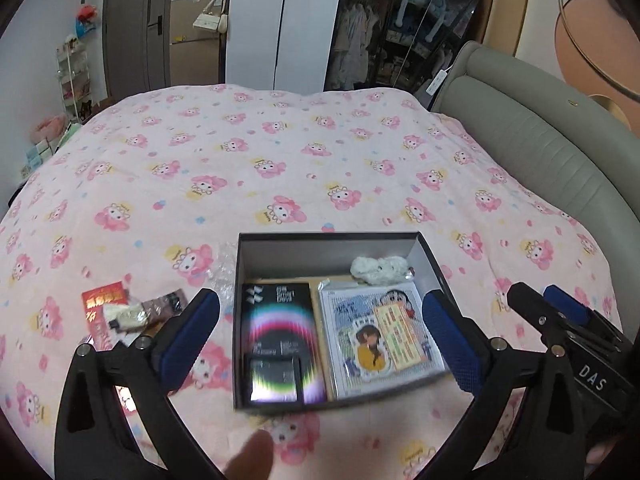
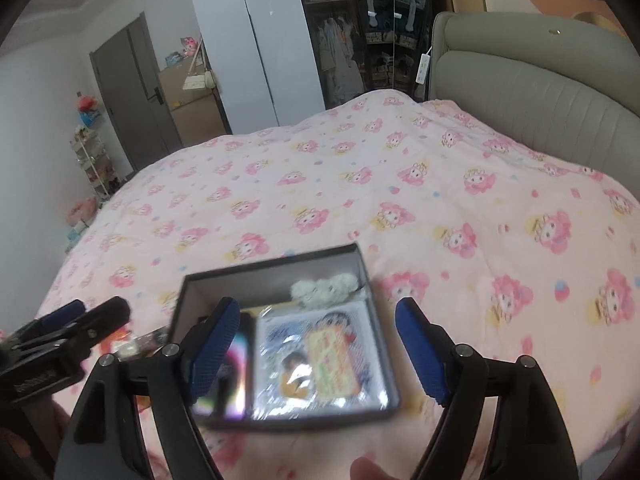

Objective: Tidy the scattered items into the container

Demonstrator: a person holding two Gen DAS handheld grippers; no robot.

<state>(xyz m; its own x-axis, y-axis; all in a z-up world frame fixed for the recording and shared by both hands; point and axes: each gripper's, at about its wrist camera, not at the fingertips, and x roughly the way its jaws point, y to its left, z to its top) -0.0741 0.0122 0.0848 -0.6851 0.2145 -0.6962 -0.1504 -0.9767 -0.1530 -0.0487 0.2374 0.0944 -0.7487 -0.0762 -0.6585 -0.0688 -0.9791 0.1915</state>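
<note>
Both tongs hang above the box [image 1: 328,240] w/ nothing in them: left tongs [image 1: 320,332] spread wide, pads either side of the box in my view, right tongs [image 2: 316,348] likewise apart & empty. Box sits on the bed [image 1: 280,152], near its front edge, open top. Inside already: a black carton [image 1: 276,332] at left, a plastic-sleeved card pack [image 1: 384,332] at right, a fluffy white toy [image 1: 380,270] at the far right corner. Leftovers lie on the bed just left of the box: a red packet [image 1: 100,304], a brown sachet [image 1: 168,302], a pale crumpled bit [image 1: 124,314], plus clear wrap [image 1: 224,268] touching the box's left wall. I judge next step is fetching that pile w/ the left tongs, since it's on their side. To do it well I'd swing left, come down over one item at a time, pinch flat packets by an edge rather than pressing them into the soft quilt, and lift clear of the box wall before dropping. The wrap is thin & hard to see, so approach slow. Readable text: "DAS" on the right tongs' body, seen from the left cam; the carton reads roughly "Smart Devi…", rest too blurred. Card pack writing not legible.
</note>
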